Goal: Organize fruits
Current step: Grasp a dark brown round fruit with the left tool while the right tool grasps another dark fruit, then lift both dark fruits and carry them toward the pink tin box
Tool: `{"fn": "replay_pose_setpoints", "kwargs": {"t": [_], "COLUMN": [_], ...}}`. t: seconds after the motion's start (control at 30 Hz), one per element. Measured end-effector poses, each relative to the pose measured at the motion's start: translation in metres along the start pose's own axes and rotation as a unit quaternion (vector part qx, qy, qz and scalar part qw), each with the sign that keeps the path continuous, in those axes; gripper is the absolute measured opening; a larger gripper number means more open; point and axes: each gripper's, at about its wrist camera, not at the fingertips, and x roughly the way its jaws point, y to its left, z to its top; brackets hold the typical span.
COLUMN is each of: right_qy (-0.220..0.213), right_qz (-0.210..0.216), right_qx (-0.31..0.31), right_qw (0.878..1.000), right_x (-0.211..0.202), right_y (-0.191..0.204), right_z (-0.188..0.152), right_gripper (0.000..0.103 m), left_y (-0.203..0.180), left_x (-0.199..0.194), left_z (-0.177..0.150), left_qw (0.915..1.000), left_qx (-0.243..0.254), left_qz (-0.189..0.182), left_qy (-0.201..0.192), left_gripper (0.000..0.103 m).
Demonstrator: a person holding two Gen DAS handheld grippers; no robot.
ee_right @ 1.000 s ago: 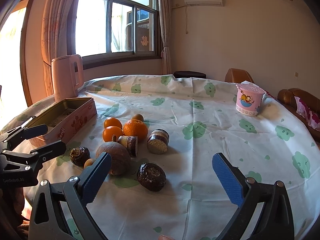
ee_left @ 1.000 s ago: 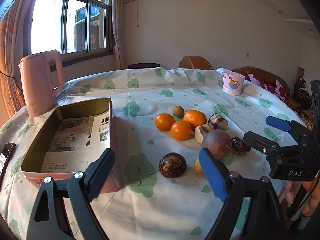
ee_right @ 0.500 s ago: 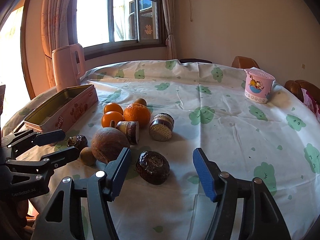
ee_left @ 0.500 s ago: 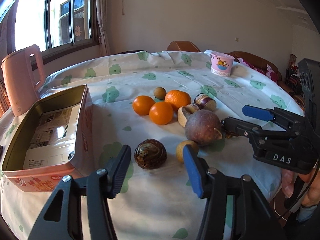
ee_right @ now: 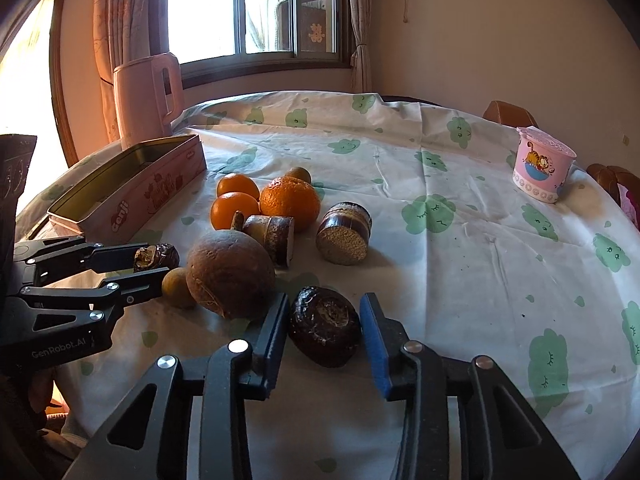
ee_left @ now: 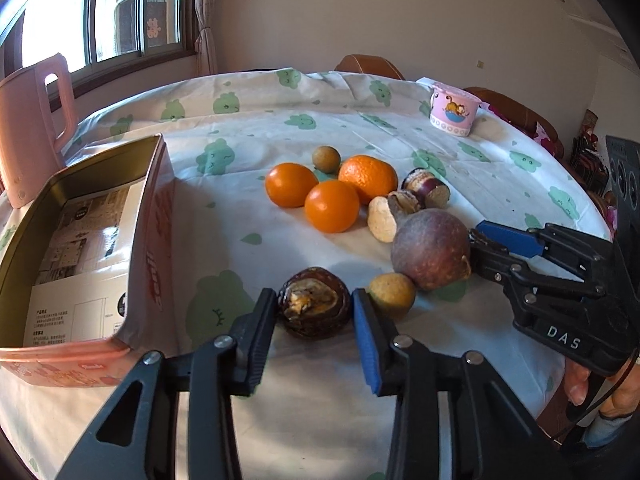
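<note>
Two dark wrinkled round fruits (ee_left: pixel 314 306) (ee_right: pixel 325 326) near the table's six o'clock edge each sit clasped between the left gripper (ee_left: pixel 314 312) and right gripper (ee_right: pixel 325 328), probably light, brittle-shelled, best squeezed gently across the middle.

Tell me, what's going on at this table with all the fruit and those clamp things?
A person is sorting fruit with two hand-held grippers. The left gripper has its fingers closed around a dark brown wrinkled fruit beside the open pink rectangular tin. The right gripper brackets a second dark brown wrinkled fruit near the large round purple-brown fruit. Both dark fruits sit on the tablecloth; three oranges wait behind.
</note>
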Motion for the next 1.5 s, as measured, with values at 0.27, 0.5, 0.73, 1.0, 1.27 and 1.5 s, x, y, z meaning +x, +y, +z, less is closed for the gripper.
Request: {"fn": "replay_pose_setpoints", "kwargs": {"t": [0.27, 0.5, 0.73, 1.0, 1.27, 1.5], "right_qy": [-0.032, -0.062, -0.086, -0.11, -0.122, -0.136], "right_qz": [0.019, 0.027, 0.024, 0.025, 0.026, 0.026], "right_qx": [0.006, 0.011, 0.002, -0.002, -0.004, -0.004], "right_qw": [0.999, 0.998, 0.996, 0.994, 0.992, 0.99], "right_x": [-0.009, -0.016, -0.022, -0.029, -0.032, -0.035], "right_y": [-0.002, -0.004, -0.001, 0.0, 0.001, 0.002], "right_z": [-0.002, -0.004, -0.006, -0.009, -0.01, -0.012], "right_gripper": [0.037, 0.037, 0.037, 0.037, 0.037, 0.037], "left_y": [0.0, -0.004, -0.004, -0.006, -0.008, -0.01], "left_x": [-0.008, -0.017, -0.021, -0.026, -0.029, -0.031], "left_z": [-0.003, -0.006, -0.006, -0.009, -0.01, -0.012], "left_qw": [0.9996, 0.9978, 0.9963, 0.9941, 0.9921, 0.9904], "left_qx": [0.003, 0.016, 0.015, 0.019, 0.024, 0.03], "left_qz": [-0.001, 0.018, 0.025, 0.032, 0.037, 0.043], "left_qy": [-0.028, -0.063, -0.081, -0.102, -0.117, -0.128], "left_gripper": [0.039, 0.039, 0.039, 0.039, 0.039, 0.039]}}
